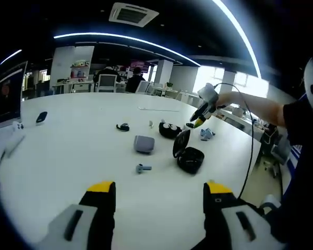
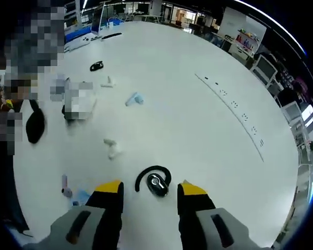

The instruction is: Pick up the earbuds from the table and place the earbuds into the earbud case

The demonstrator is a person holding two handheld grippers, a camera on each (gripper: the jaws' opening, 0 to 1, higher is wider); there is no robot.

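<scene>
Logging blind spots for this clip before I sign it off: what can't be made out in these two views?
- Open black earbud case, left gripper view: its hollow is too dark to tell whether anything sits inside.
- Small items near the black ear-hook earbud, right gripper view: blurred; a mosaic patch covers more.
- Right gripper, left gripper view: too small to judge its jaws.

On the table [image 1: 68,156]: open earbud case [image 1: 188,153] right of a closed case [image 1: 144,144], small earbud [image 1: 142,168] before them; hooked earbud [image 2: 154,182], seemingly, just ahead of right tongs [image 2: 148,194]
</scene>
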